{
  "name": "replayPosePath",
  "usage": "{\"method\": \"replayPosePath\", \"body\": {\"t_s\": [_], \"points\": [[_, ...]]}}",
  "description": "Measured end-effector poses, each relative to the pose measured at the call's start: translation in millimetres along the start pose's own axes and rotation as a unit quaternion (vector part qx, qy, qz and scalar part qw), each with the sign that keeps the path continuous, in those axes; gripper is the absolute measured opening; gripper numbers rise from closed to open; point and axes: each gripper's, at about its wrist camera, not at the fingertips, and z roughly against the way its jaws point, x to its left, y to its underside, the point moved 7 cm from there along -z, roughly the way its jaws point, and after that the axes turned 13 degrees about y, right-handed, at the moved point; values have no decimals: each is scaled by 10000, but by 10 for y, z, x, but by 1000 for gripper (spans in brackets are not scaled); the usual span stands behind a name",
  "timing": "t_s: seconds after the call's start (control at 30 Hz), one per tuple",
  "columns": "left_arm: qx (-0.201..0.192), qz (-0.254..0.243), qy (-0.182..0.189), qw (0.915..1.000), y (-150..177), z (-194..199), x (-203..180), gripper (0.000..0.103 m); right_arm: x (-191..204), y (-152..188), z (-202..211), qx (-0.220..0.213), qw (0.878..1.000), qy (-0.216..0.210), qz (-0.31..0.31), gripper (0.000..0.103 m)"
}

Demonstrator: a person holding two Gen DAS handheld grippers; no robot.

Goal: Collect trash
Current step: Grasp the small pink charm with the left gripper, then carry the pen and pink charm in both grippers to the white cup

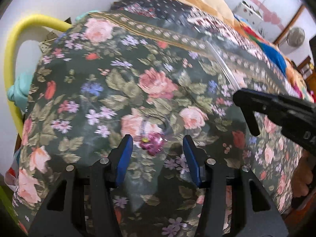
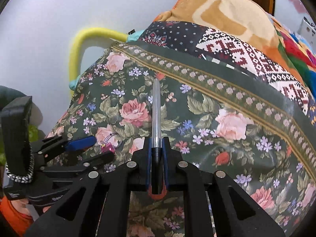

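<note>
The landmark is the floral bedspread [image 1: 122, 90], dark green with pink roses, spread over a bed.

On it, beside a large pink rose, lies a small crumpled wrapper [image 1: 151, 142] of shiny magenta foil with a bit of clear film around it. In the left wrist view it sits between the two blue pads of the left tongs [image 1: 157, 141], level with their tips and a little nearer the left pad. The tongs stand partly open; neither pad touches the wrapper, and bedspread shows on both sides of it. The right wrist view gives the same from the side: the left tongs [image 2: 98, 148] reach in from the left edge with one blue finger [image 2: 81, 142] above and a black one below, and the wrapper [image 2: 107, 148] lies at their tips on the bedspread.

The right tongs [image 2: 157, 138] are closed on a pen [image 2: 156, 114]. Its black cap sits gripped between the blue pads, and the clear barrel sticks out forward past the tips, above the floral bedspread and pointing toward its patterned border band. In the left wrist view the right tongs [image 1: 243, 96] come in from the right edge as a black arm over the bedspread, well to the right of the wrapper; the clear barrel [image 1: 223, 63] shows faintly, blurred, beyond the tip.

Beyond the bedspread's far edge lie a tan blanket [image 2: 227, 11] and a yellow foam tube [image 2: 79, 45] against the white wall.
</note>
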Motion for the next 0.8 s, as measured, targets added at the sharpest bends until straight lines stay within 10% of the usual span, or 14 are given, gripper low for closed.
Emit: {"method": "replayPosePath", "body": {"t_s": [0.1, 0.8], "points": [[107, -282, -210, 9993, 60, -34, -59, 22, 48, 15, 32, 12, 9999, -88, -49, 10], [-961, -13, -469, 9943, 444, 1525, -344, 20, 536, 136, 1266, -740, 9962, 7, 468, 10]]}}
